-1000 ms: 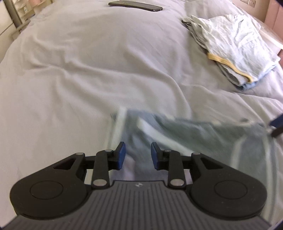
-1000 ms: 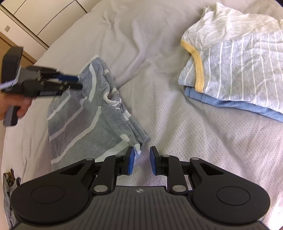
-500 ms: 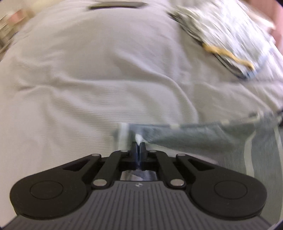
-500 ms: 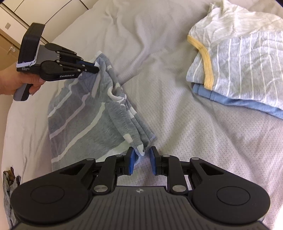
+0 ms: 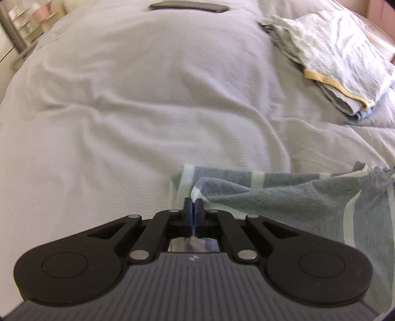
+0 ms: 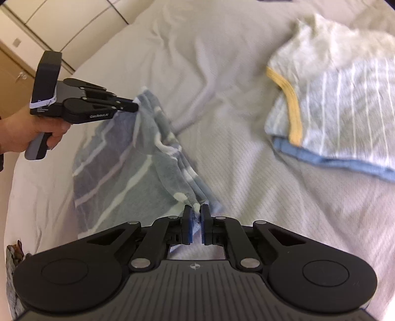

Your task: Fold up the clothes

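Grey cloth with white stripes, the garment, hung stretched between the two grippers above the bed. At far left in the right wrist view, a hand held the left gripper; its jaws were pressed together on one corner of the garment. The left wrist view confirmed this: left gripper clamped on a white-edged corner, fabric running off to the right edge. Centre, right wrist view: the right gripper had its jaws nearly closed, pinching a bunched corner of the same garment, a narrow gap filled by cloth. The garment sagged between the two holds, lower edge near the bed sheet. To the right, well apart, lay a folded stack of clothes, top piece pale with thin stripes and a yellow trim, blue piece beneath. A dark phone-like slab lay at the far edge of the bed.
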The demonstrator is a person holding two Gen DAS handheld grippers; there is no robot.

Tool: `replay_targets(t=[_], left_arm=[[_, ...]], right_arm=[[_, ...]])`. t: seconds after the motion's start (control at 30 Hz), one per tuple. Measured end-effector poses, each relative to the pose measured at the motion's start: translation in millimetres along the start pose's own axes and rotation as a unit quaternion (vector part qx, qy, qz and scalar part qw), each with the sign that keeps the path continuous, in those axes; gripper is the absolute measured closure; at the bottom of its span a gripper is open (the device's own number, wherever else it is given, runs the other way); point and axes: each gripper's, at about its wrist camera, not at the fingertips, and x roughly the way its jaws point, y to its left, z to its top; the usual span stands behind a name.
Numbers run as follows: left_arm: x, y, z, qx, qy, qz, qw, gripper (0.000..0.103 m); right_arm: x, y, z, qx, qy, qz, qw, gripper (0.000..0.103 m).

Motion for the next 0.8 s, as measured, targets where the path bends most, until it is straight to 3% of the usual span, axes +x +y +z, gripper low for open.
replay_targets(t=[0.13,0.23,0.33,0.37,0.4,0.6,0.73,0.8], left_arm=[[15,-2,0,0.002,0.019,-0.002,0.9998,0.101],[18,0,2,-0.005,0.023,0.0,0.9997,0.095],[11,10,1,-0.025,0.019,0.009,0.9995,0.074],[6,16,0,-0.035,0.015,0.015,0.9992,0.072],[-1,20,-1,-0.039,0.009,0.022,0.999,0.073],[-47,29,-18,-0.057,-0.019,0.048,0.9971,0.074],[-69,6,-47,-0.07,-0.008,0.018,0.9973,0.075],[-69,-14,-69,-0.064,0.014,0.001,0.9978,0.074]], right_arm=[[9,-5,-1,0.008,0.003,-0.01,1.0,0.097],[17,-13,-5,0.02,0.014,-0.015,1.0,0.1],[5,-13,-7,0.019,0.005,-0.018,1.0,0.099],[0,-12,-7,0.018,0.0,-0.019,1.0,0.092],[-5,-12,-7,0.018,-0.004,-0.02,1.0,0.084],[-34,-10,-9,0.013,-0.029,-0.027,0.999,0.085],[-32,22,-14,-0.043,-0.011,0.016,0.999,0.085],[-16,43,-21,-0.076,0.019,0.047,0.996,0.085]])
